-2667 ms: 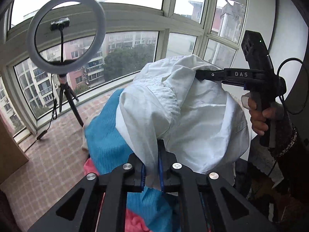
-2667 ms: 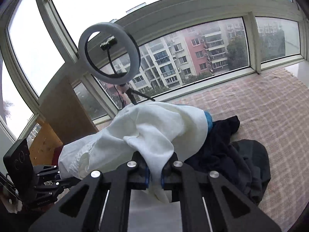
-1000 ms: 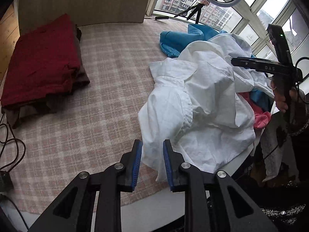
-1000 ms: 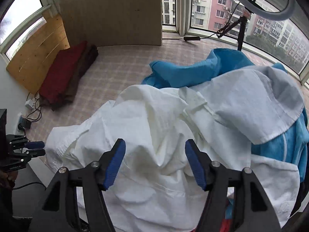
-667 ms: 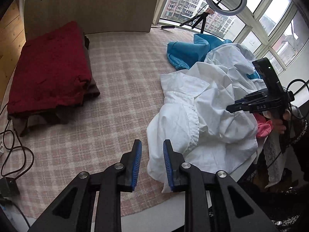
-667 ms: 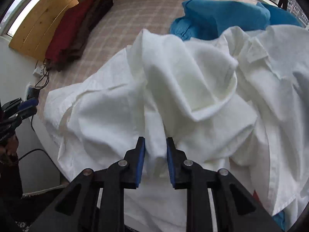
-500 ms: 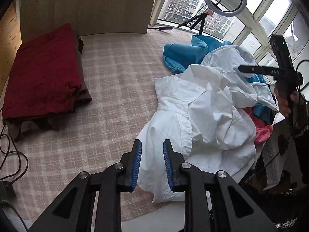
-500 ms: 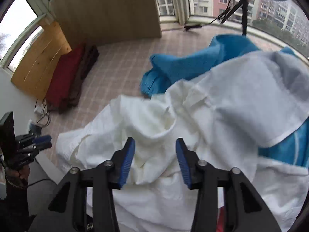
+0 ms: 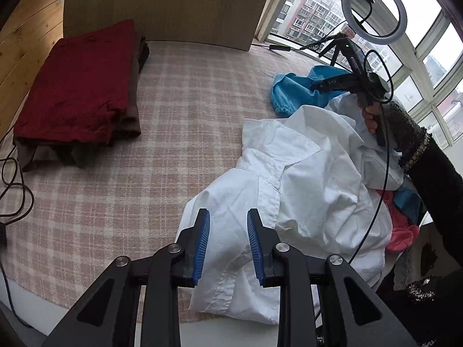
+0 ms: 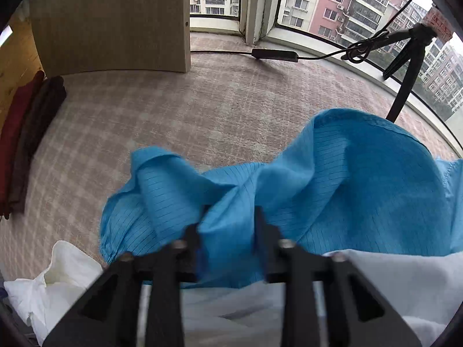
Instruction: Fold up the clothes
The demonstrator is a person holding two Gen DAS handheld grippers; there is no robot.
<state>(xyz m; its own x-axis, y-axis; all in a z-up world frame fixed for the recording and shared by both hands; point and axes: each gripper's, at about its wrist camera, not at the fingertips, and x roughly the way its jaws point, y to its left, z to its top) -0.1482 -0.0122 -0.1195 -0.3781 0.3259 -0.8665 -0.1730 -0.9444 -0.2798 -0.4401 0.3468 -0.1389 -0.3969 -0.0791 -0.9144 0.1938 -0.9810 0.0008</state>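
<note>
Left wrist view: the only writing on the tools is small white lettering on the side of the right gripper [image 9: 314, 86], too small to read. A red tag on the tripod of the ring light [image 9: 373, 8] is just as illegible.

The left gripper [image 9: 227, 217] hangs over the near edge of the checked surface [image 9: 188, 101]. Its jaws are partly open, and the white shirt [image 9: 303, 179] lies in the gap below them with neither pad pressing on it. The shirt sprawls crumpled along the near right edge, its hem at the rim.

Beyond it, toward the far right edge, lies the blue garment [image 9: 292, 92]. The right jaws have just been closing; motion blurs them, and a fold of that garment fills the space between them, gripped as far as can be told.

A folded red stack [image 9: 78, 86] fills the far left corner, against a wooden board [image 9: 162, 5]. A pink garment [image 9: 402, 234] spills over the right edge. The middle and near left of the surface are bare check.
</note>
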